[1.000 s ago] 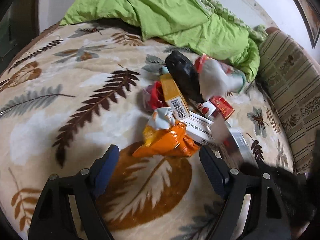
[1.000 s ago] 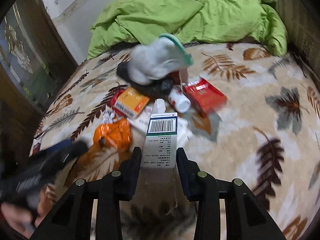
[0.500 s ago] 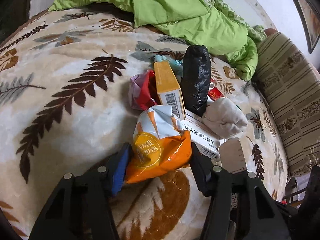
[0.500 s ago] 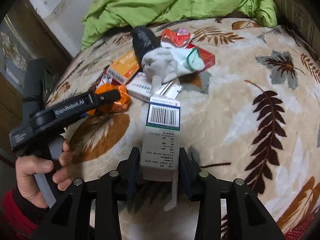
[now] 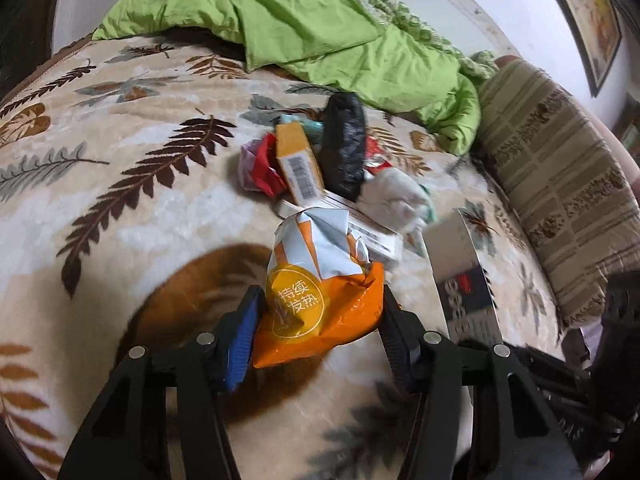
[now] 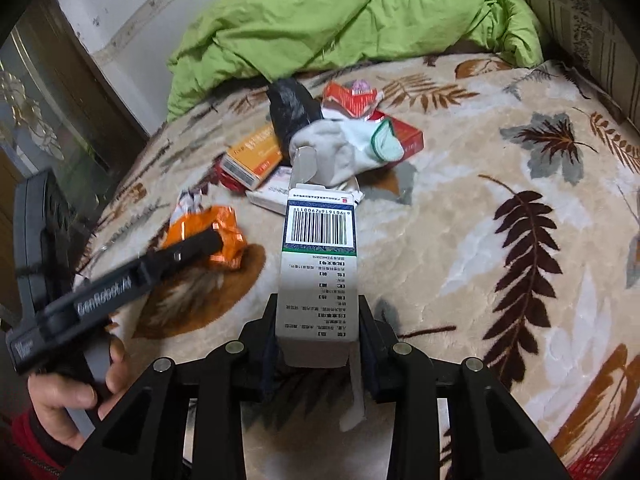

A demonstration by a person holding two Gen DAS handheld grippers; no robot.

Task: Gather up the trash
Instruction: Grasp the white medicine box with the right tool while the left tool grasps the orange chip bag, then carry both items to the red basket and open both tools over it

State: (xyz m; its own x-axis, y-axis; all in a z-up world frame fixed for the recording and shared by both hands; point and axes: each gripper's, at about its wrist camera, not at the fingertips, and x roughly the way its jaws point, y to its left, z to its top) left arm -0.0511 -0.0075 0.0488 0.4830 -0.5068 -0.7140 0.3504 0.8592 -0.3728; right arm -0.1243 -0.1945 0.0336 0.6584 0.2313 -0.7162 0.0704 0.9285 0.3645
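Observation:
My left gripper (image 5: pixel 320 320) is shut on an orange and white snack wrapper (image 5: pixel 320 292), held just above the leaf-patterned blanket (image 5: pixel 120 200). My right gripper (image 6: pixel 318 328) is shut on a white medicine box with a barcode (image 6: pixel 320 256). That box also shows at the right of the left wrist view (image 5: pixel 460 276). The left gripper and wrapper (image 6: pixel 216 236) show at the left of the right wrist view. Behind lies a trash pile: an orange box (image 5: pixel 298 164), a black bag (image 5: pixel 344 148), a white sock (image 5: pixel 396 196), a red box (image 6: pixel 400 136) and a flat white box (image 5: pixel 372 236).
A rumpled green quilt (image 5: pixel 320 28) lies at the back of the bed. A striped cushion (image 5: pixel 560 184) runs along the right side. A dark wooden cabinet (image 6: pixel 60 100) stands left of the bed. The person's hand (image 6: pixel 76 392) holds the left gripper.
My left gripper closed on the orange wrapper and lifted it slightly back from the pile. My right gripper kept hold of the white box and pulled back from the pile.

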